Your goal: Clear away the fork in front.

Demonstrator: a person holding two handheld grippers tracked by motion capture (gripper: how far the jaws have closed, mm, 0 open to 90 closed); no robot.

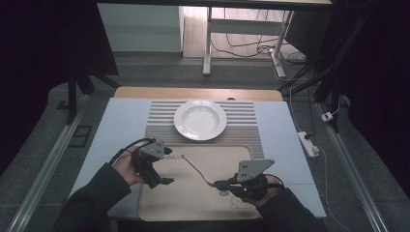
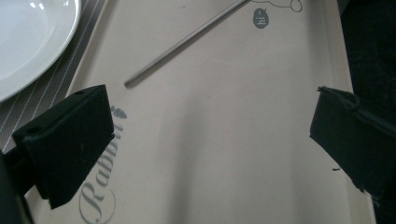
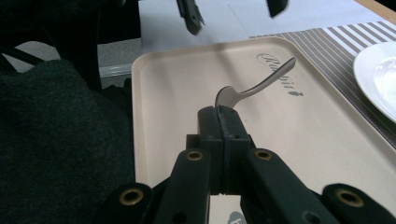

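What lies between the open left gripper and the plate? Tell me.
Nothing stands between the left gripper and the plate: just bare tray and striped placemat, seen in the high view.

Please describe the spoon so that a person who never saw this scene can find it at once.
Find the beige rectangular tray printed "Rabbit", nearer than the round white plate. The thin silver metal spoon is above it, its bowl clamped in the right gripper. It is the only cutlery.

A pale blue-grey tabletop carried a brown-and-white striped placemat and a beige rectangular plastic tray. The tray lay beneath the black gripper fingers; the placemat lay beyond them, touching the tray's far edge.
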